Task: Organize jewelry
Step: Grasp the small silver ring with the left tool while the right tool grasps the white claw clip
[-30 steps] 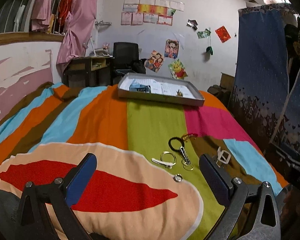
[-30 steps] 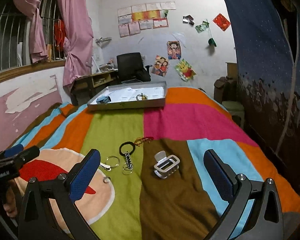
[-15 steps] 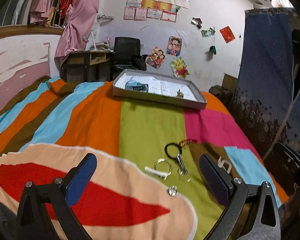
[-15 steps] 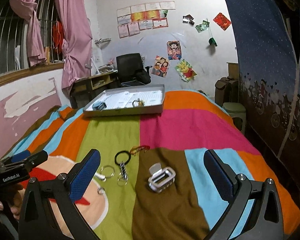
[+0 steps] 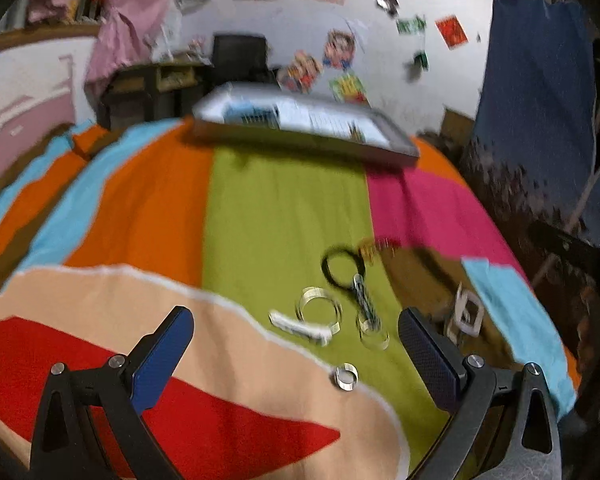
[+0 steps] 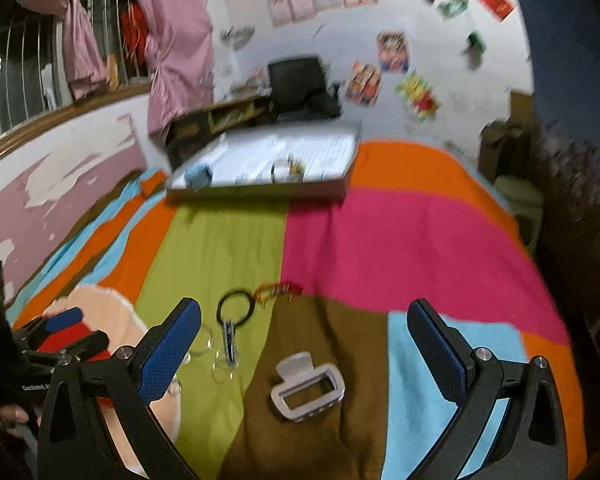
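Through my left wrist camera, my left gripper [image 5: 296, 330] hangs with fingers wide apart and empty over the striped bedspread [image 5: 276, 216] — a small ring [image 5: 345, 376], a clear bangle [image 5: 319, 307] and a white clip [image 5: 300, 327] lie between them. Through the right, my right gripper [image 6: 304, 322] is spread wide too, the grey claw clip [image 6: 307, 389] between its fingers — the tray [image 6: 260, 192] sits well beyond.

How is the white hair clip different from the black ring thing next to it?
The white hair clip is a chunky pale rectangle with an open window in its middle; the black ring is a thin dark loop. The hair clip lies alone on the brown patch of the bedspread, while the black ring lies on the green stripe with a metal clasp hanging from it. Both lie loose on the bedspread, outside the tray.
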`<state>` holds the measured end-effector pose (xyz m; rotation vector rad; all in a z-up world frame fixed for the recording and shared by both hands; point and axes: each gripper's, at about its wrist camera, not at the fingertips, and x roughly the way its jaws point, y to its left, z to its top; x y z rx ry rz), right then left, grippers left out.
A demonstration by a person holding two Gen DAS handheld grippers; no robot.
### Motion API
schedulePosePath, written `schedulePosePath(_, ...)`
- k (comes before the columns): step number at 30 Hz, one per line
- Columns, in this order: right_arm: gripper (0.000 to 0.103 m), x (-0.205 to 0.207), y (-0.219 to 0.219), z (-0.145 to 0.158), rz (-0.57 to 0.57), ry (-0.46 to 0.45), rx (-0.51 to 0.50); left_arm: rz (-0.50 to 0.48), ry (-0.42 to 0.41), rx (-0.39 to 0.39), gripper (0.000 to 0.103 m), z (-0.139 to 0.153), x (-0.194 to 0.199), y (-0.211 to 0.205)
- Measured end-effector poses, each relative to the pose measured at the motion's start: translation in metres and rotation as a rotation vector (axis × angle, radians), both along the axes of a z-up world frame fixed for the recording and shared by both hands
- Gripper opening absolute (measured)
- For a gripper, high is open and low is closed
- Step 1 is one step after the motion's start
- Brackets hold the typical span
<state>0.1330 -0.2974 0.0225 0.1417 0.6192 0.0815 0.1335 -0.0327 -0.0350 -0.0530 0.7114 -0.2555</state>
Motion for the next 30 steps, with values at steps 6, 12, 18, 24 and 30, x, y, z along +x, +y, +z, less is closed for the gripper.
schedulePosePath(6,0.102,0.021,0.004,-0.051,0.084,0.167,0.057,-0.092,0.112,0.009,0.102,-0.03,0.007,-0.011)
schedulePosePath(12,0.096,0.036,0.006,-0.087,0.118,0.27,0.1,-0.199,0.161,0.059,0.081,-0.045,0.007,-0.032)
schedulePosePath(18,0.082,0.042,0.018,-0.105,0.147,0.334,0.099,-0.24,0.232,0.056,0.062,-0.061,0.016,-0.039)
schedulePosePath(24,0.074,0.047,0.026,-0.121,0.166,0.404,0.096,-0.232,0.266,0.024,0.037,-0.069,0.025,-0.039)
schedulePosePath(30,0.071,0.046,0.036,-0.128,0.179,0.421,0.074,-0.255,0.278,0.032,0.022,-0.072,0.024,-0.043)
